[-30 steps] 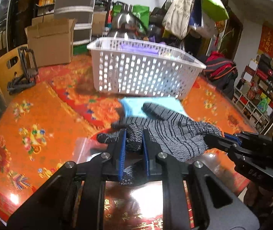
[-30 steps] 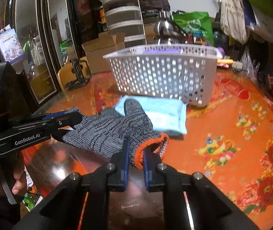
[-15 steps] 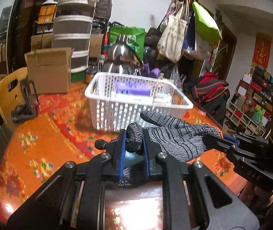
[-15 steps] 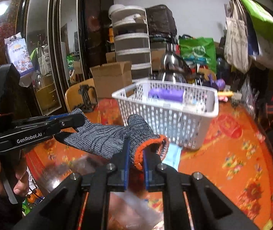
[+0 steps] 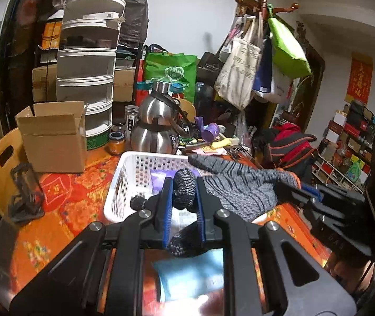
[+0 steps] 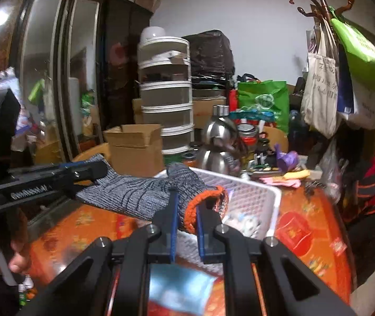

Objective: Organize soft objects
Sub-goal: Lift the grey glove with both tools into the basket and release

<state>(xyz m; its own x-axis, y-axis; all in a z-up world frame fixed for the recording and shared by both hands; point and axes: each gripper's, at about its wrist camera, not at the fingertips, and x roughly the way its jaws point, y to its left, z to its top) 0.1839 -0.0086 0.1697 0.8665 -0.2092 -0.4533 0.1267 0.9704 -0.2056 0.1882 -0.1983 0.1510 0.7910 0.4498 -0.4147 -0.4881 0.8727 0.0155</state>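
We hold the grey striped knit glove [image 5: 242, 187] stretched crosswise, left tool [image 5: 183, 197] clamped on its fingers, right tool [image 6: 186, 210] clamped on its orange cuff, hanging just over the white perforated plastic basket [image 5: 124, 181] ahead.

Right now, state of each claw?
Left claw: closed on the finger end of the grey glove.
Right claw: closed on the same glove's orange cuff.

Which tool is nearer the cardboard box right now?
Left. The left tool, shut on the glove's fingers, is on the side of the cardboard box; the right tool grips the orange cuff across the white basket.
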